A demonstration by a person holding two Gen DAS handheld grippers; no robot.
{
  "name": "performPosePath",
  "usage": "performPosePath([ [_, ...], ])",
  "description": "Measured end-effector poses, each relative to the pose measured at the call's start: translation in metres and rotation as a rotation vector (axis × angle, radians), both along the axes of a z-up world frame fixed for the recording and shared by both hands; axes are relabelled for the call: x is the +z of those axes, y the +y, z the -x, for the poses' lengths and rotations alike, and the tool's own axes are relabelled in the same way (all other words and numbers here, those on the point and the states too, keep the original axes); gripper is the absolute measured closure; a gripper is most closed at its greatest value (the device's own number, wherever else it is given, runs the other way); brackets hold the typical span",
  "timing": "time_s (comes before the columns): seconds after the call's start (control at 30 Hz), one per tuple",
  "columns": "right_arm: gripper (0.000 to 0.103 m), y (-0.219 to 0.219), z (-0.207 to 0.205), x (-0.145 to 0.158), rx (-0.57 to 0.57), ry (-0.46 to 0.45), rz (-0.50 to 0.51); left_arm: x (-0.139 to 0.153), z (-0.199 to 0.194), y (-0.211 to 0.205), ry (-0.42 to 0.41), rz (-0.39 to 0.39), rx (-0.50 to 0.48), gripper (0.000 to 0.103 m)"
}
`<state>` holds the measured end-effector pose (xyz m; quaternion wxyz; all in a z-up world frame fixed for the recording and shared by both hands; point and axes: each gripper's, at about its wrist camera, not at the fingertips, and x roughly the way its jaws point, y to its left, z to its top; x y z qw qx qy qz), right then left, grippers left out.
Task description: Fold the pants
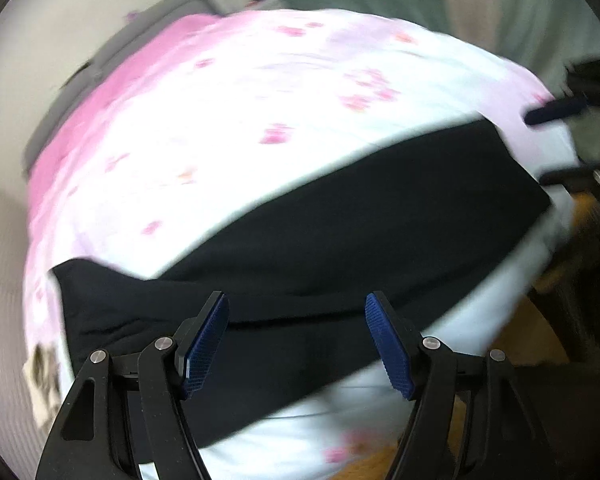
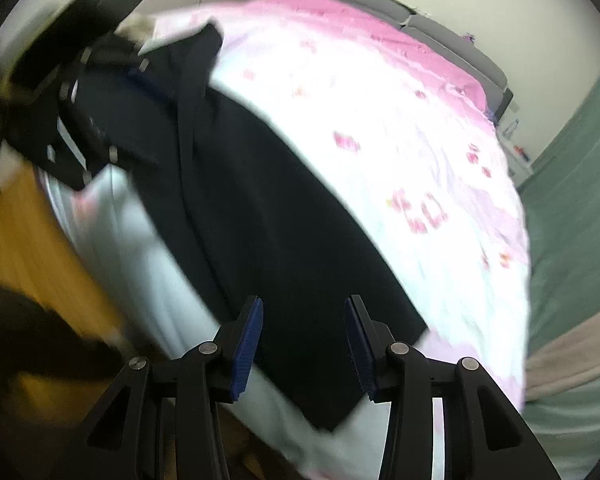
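Along the near edge of the bed (image 1: 260, 92), below both spread, empty tongs, left (image 1: 296, 344) and right (image 2: 304, 348), the black pants (image 1: 340, 208) lie lengthwise left-to-right.

Both wrist views look down, sharing the pants (image 1: 340, 220).

pants (image 1: 340, 216): matt black cloth | bedcover (image 1: 220, 120): soft floral cloth
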<state>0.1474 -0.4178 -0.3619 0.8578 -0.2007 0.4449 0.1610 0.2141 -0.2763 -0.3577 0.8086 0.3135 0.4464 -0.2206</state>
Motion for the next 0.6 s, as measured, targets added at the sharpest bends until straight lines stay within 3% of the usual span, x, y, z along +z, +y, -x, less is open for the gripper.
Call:
performPosePath([
  [0.1,0.050,0.011,-0.044,0.021,0.022,0.017,-0.168,0.027,-0.046,0.049,-0.068,-0.004,0.091,0.033],
  [0.17,0.049,0.018,-0.074,0.025,0.019,0.031,-0.232,0.037,-0.078,0.083,-0.112,-0.033,0.133,0.033],
  [0.3,0.049,0.059,-0.171,0.025,0.015,0.148,-0.422,0.055,-0.151,0.161,-0.145,-0.031,0.189,0.033],
  [0.4,0.049,0.109,-0.235,0.025,0.019,0.188,-0.499,0.055,-0.206,0.227,-0.152,-0.033,0.167,0.033],
  [0.6,0.048,0.253,-0.329,0.021,0.095,0.234,-0.539,0.041,-0.319,0.356,-0.052,0.066,0.032,0.033],
])
